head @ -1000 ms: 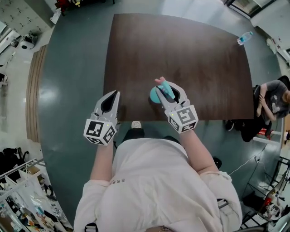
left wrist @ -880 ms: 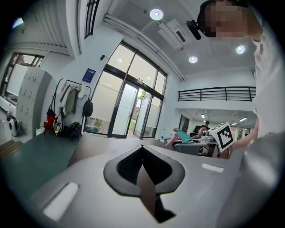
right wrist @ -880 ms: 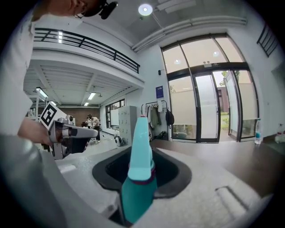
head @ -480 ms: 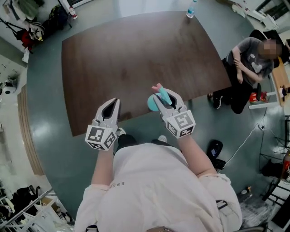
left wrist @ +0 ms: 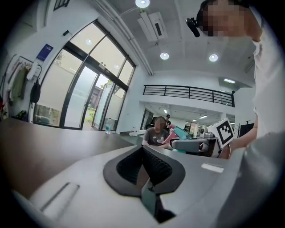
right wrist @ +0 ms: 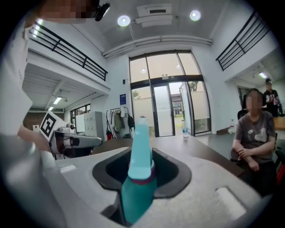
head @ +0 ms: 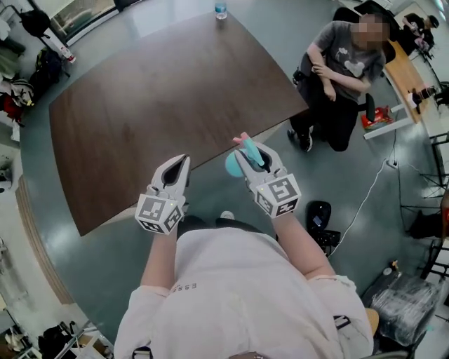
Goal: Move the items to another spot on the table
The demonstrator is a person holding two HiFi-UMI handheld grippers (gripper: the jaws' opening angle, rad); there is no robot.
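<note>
Right gripper is clamped on a teal bottle-shaped toy, pink tip forward. Left gripper is closed and empty. Over the last second the holder has turned. The toy, earlier above the table, now hangs past its near edge: in transit, judged not yet placed. Both forearms are bent, grippers level and side by side.

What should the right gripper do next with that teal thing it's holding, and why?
Probably carry it forward over the table and lower it there. The right gripper is shut on the teal item, held up near the brown table's near edge. The tabletop looks bare apart from a water bottle at the far edge. The left gripper is shut and empty.
</note>
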